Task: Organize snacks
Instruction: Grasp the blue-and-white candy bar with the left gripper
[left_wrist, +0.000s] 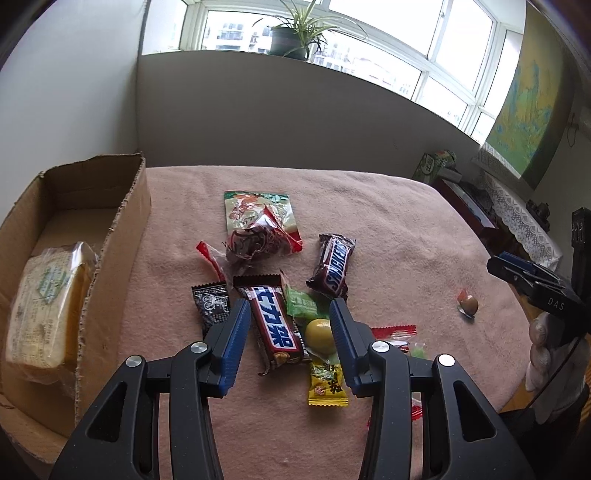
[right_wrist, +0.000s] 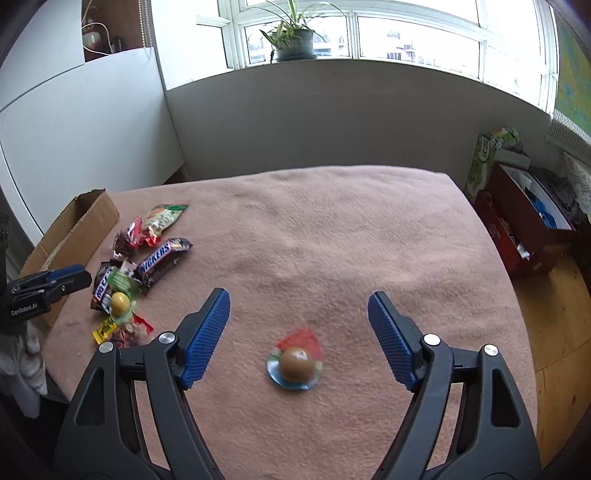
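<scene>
A pile of snacks lies on the pink blanket (left_wrist: 388, 221). My left gripper (left_wrist: 290, 308) is open above a red and blue chocolate bar (left_wrist: 275, 325) and a yellow ball candy (left_wrist: 319, 334). A Snickers bar (left_wrist: 332, 266), a dark red bag (left_wrist: 255, 242) and a yellow sachet (left_wrist: 327, 384) lie around them. A cardboard box (left_wrist: 110, 236) at the left holds a wrapped yellow cake (left_wrist: 48, 306). My right gripper (right_wrist: 299, 306) is open over a lone brown ball candy (right_wrist: 295, 363). That candy also shows in the left wrist view (left_wrist: 469, 304).
A wall with a windowsill and a potted plant (right_wrist: 291, 40) stands behind the table. A red box (right_wrist: 517, 229) and green cartons (right_wrist: 487, 155) sit on the floor at the right. The blanket's right edge drops to a wooden floor (right_wrist: 554, 332).
</scene>
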